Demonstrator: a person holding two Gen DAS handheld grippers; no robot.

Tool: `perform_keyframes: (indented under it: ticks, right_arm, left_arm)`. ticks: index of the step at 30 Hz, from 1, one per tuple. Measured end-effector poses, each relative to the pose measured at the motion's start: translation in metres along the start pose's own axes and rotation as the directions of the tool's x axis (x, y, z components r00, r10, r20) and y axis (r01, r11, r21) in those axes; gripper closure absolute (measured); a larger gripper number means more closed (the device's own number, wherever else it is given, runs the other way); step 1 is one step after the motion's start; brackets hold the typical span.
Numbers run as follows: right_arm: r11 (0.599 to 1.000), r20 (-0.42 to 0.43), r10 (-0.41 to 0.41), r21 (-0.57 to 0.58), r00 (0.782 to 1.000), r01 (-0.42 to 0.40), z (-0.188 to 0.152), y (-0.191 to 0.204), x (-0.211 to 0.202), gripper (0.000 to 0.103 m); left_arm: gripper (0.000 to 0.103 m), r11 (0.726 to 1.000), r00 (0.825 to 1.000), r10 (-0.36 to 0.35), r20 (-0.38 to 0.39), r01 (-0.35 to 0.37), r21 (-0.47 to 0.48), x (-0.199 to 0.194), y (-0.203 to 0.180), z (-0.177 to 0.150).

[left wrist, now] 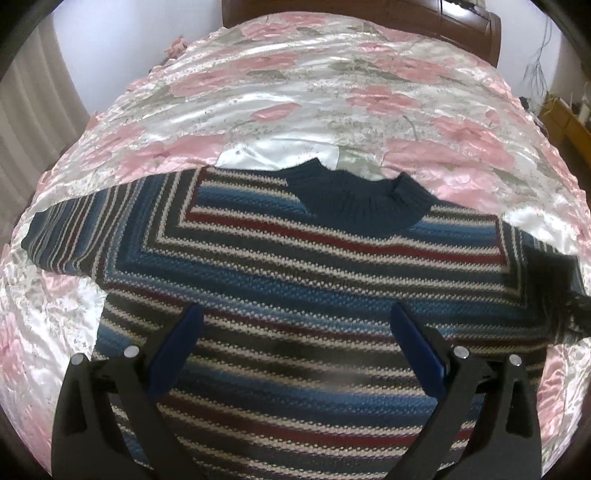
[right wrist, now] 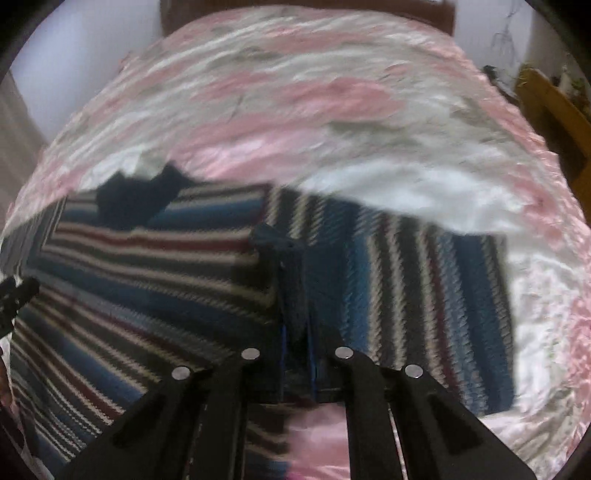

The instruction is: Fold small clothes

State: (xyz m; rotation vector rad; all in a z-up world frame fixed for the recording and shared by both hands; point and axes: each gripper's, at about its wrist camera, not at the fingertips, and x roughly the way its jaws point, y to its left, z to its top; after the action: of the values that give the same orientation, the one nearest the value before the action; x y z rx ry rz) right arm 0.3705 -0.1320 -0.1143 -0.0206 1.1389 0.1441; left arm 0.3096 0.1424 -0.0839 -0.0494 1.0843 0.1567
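Two grippers are in play over one striped sweater (left wrist: 295,266), which lies spread flat on the bed's pink floral satin bedspread (left wrist: 295,85), its navy ribbed collar (left wrist: 362,203) pointing toward the dark wooden headboard (left wrist: 362,14). My left gripper (left wrist: 295,325) hangs above the sweater's body with its blue-padded fingers (left wrist: 184,343) spread wide apart, nothing between them, stripes showing plainly in the gap. Over on my right wrist view, everything is smeared with motion blur, but I can see the right gripper (right wrist: 295,295) has its fingers drawn close together, pinching a dark navy edge of the sweater, likely a cuff or sleeve end, though the blur keeps me from being certain which part. That sleeve (right wrist: 424,288) lies out to the right of the pinch with stripes running the other way from the body. At the far left edge of that view, a bit of black hardware (right wrist: 14,295) pokes in above the sweater
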Motion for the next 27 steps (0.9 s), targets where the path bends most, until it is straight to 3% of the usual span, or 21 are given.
perform_keyframes:
  ticks: [2,6,9,10,12,14,19,23,24,26,27]
  right_arm:
    - [0.997,-0.011,0.077,0.018,0.997,-0.077,-0.011,-0.002,0.0,0.068]
    - [0.971,0.034,0.216,0.1,0.976,-0.219,-0.031,-0.027,-0.024,0.064]
    - [0.978,0.055,0.16,0.124,0.986,-0.166,-0.047,-0.054,-0.046,0.062]
    - [0.98,0.052,0.135,0.143,0.989,-0.141,-0.057,-0.068,-0.052,0.06]
    - [0.978,0.016,0.09,0.185,0.996,-0.091,-0.068,-0.087,-0.052,0.059]
    - [0.972,-0.007,0.079,0.221,0.997,-0.076,-0.086,-0.109,-0.05,0.058]
    - [0.955,-0.036,0.085,0.289,0.996,-0.071,-0.118,-0.144,-0.044,0.058]
    - [0.96,-0.018,0.077,0.27,0.997,-0.07,-0.128,-0.145,-0.045,0.059]
    - [0.965,-0.015,0.065,0.254,0.998,-0.059,-0.13,-0.143,-0.045,0.059]
    - [0.974,-0.014,0.042,0.222,0.999,-0.037,-0.13,-0.134,-0.043,0.058]
    - [0.977,-0.013,0.035,0.213,0.999,-0.031,-0.131,-0.132,-0.043,0.058]
  left_arm:
    - [0.003,1.0,1.0,-0.009,-0.009,0.009,0.012,0.003,-0.006,-0.003]
    - [0.003,0.995,0.995,-0.093,-0.048,0.094,0.026,0.006,-0.035,-0.009]
    - [0.003,0.981,0.979,-0.188,-0.076,0.19,0.032,0.004,-0.067,-0.01]
    - [0.003,0.967,0.964,-0.248,-0.099,0.253,0.036,0.002,-0.086,-0.01]
    - [0.003,0.95,0.944,-0.303,-0.134,0.31,0.039,0.003,-0.112,-0.012]
    - [0.003,0.924,0.911,-0.369,-0.182,0.381,0.035,0.008,-0.144,-0.013]
    - [0.003,0.905,0.873,-0.413,-0.259,0.426,-0.006,0.028,-0.195,-0.016]
    - [0.005,0.895,0.841,-0.442,-0.312,0.438,-0.086,0.052,-0.216,-0.016]
    - [0.008,0.89,0.834,-0.455,-0.313,0.443,-0.112,0.056,-0.216,-0.017]
    - [0.043,0.876,0.81,-0.482,-0.334,0.457,-0.156,0.063,-0.218,-0.019]
    - [0.048,0.87,0.8,-0.493,-0.342,0.464,-0.167,0.065,-0.219,-0.019]
